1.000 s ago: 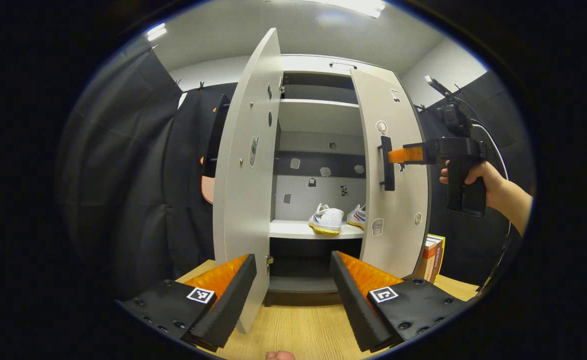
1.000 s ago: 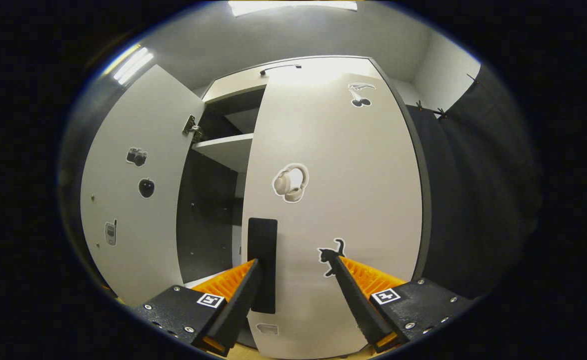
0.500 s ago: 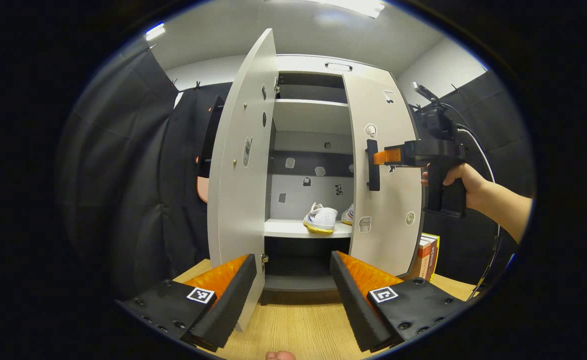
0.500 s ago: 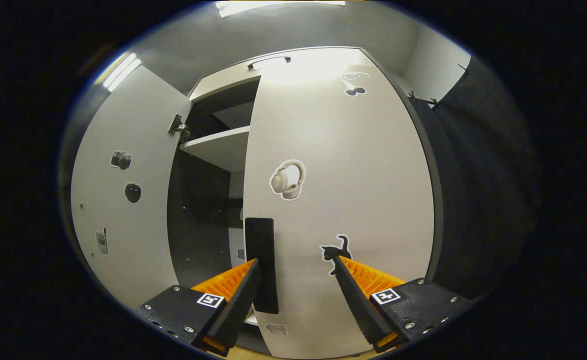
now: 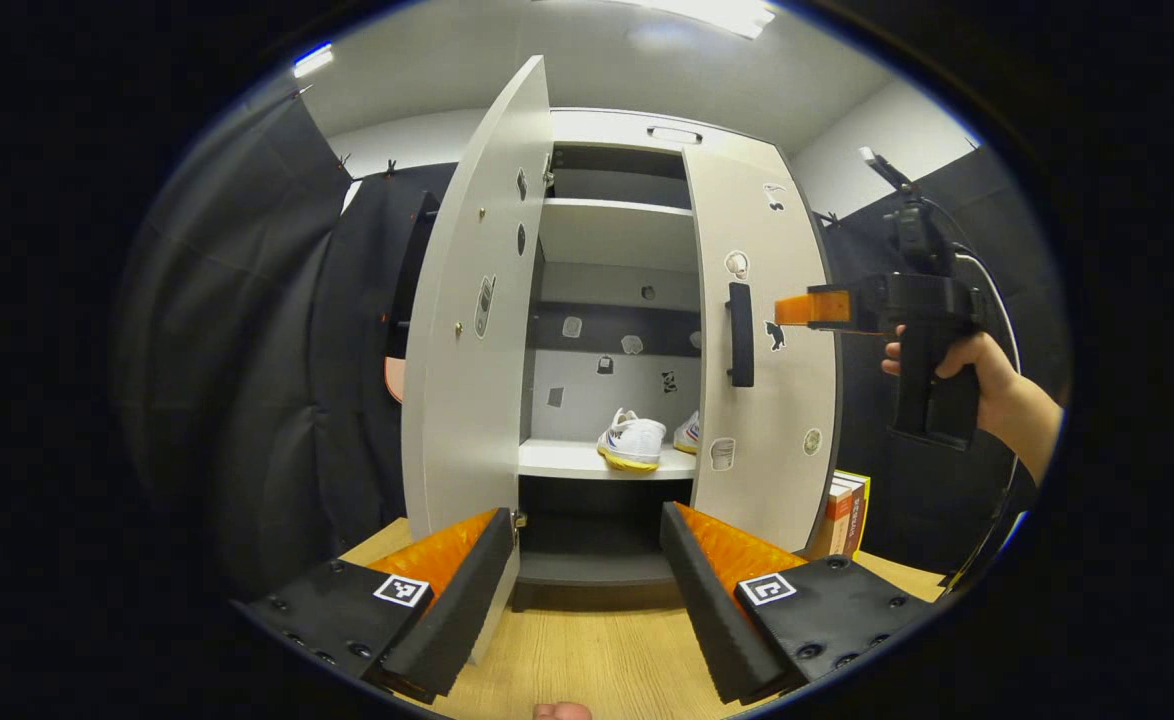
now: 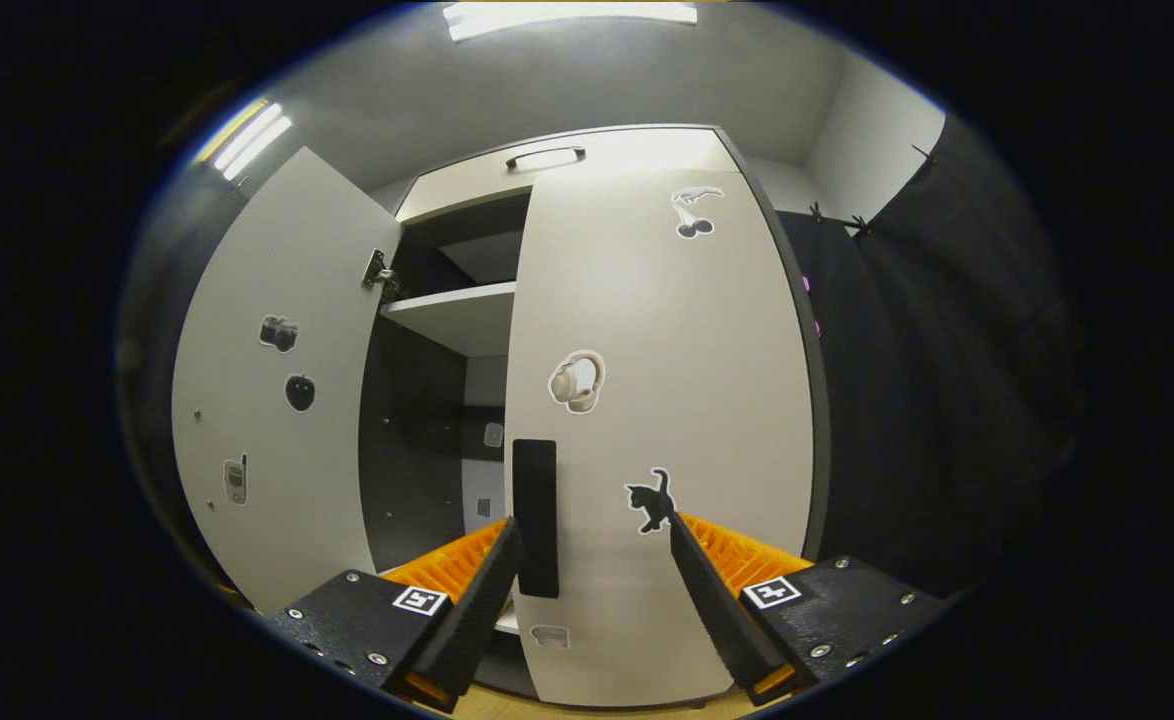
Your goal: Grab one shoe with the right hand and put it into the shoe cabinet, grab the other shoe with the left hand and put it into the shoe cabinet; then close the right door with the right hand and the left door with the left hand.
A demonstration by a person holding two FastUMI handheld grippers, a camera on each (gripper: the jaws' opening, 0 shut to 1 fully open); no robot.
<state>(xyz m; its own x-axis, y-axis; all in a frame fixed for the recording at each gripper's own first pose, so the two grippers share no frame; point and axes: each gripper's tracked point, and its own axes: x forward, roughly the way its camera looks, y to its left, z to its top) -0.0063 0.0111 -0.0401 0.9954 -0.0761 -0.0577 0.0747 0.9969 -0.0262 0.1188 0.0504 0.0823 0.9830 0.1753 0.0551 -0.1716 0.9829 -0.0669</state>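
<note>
White sneakers (image 5: 633, 443) are shelved inside the pale two-door shoe cabinet (image 5: 617, 235). Ahead of the spread right gripper (image 6: 592, 580), the right door (image 6: 657, 420) is nearly shut; the spread left gripper (image 5: 587, 590) is held back. A rebound is risked if the door is released early.

Shoe cabinet (image 5: 607, 125): pale grey-white carcass, doors and shelves; interior back panel banded dark grey over light grey. Right door (image 6: 667, 400): black handle (image 6: 535, 515), stickers of a cream headphone, black cat, black cherries. Left door (image 6: 267, 400): black apple and camera stickers. Shoes (image 5: 635, 442): white, yellow soles, red-blue stripes. Tabletop (image 5: 597, 660): light wood grain. Books (image 5: 845, 512) beside the cabinet: orange, yellow, white.
</note>
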